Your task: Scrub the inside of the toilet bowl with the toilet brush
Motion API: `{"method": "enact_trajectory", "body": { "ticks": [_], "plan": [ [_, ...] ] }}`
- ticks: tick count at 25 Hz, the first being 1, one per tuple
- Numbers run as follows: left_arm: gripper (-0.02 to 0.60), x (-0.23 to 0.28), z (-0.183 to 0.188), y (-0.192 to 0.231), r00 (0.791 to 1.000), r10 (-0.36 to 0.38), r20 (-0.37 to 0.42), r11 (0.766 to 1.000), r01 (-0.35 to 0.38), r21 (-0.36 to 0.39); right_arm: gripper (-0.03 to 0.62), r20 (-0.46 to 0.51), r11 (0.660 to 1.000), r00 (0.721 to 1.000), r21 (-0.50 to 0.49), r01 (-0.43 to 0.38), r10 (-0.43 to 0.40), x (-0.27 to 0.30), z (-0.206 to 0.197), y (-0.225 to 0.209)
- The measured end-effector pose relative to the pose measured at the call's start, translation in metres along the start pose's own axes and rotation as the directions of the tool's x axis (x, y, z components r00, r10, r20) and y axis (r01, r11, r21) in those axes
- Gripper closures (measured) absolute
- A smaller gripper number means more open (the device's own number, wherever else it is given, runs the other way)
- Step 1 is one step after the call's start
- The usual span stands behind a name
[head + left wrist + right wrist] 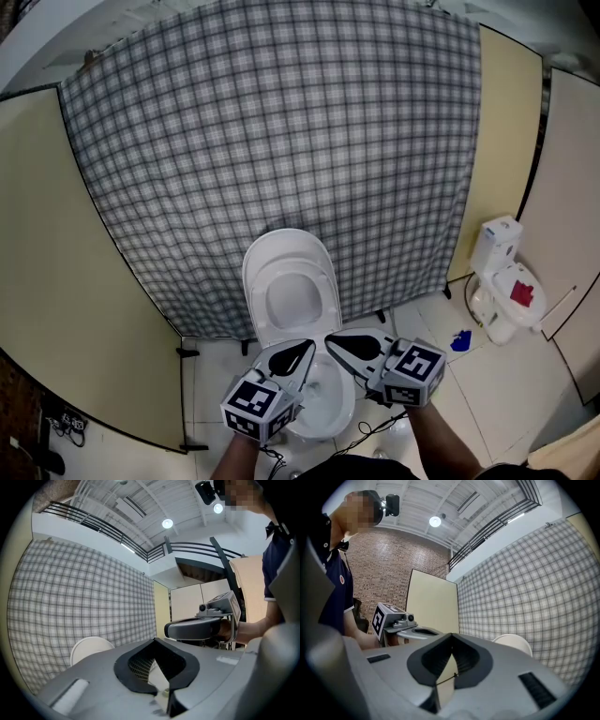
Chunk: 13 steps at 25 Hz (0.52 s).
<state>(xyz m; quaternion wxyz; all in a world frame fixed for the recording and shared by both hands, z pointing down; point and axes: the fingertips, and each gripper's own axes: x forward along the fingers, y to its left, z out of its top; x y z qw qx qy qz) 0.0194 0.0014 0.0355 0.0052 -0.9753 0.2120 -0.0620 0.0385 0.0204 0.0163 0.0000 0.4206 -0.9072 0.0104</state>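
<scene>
Left gripper (304,350), right gripper (332,340) — closed, empty; above toilet bowl (345,401).

The white ceramic toilet bowl (328,398) lay open from above, its raised white oval lid (291,291) leaning back against the grey-and-white checked cloth (281,141) that closed off the whole rear. A pale yellow partition panel (56,281) walled in the left side and a matching panel (506,131) the right. The white tiled floor (487,384) to the right was passable around a small blue object (460,341), a smaller white toilet (502,286) and what looked like a thin black cable (375,429). Over the bowl, the closed left gripper (305,349) and right gripper (336,341) hung tip near tip, narrowing the way down.
</scene>
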Motion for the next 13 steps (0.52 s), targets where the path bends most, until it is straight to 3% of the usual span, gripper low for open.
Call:
{"method": "enact_trajectory", "body": {
  "ticks": [7, 13],
  "plan": [
    [0.58, 0.005, -0.001, 0.022, 1.0, -0.024, 0.008, 1.0, 0.024, 0.005, 0.593, -0.01, 1.0, 1.0, -0.006, 0.016, -0.016, 0.021, 0.001, -0.008],
    [0.58, 0.01, -0.004, 0.013, 1.0, -0.015, 0.006, 1.0, 0.015, 0.0, 0.593, -0.02, 1.0, 1.0, 0.0, 0.015, -0.015, 0.009, -0.008, -0.013]
  ]
}}
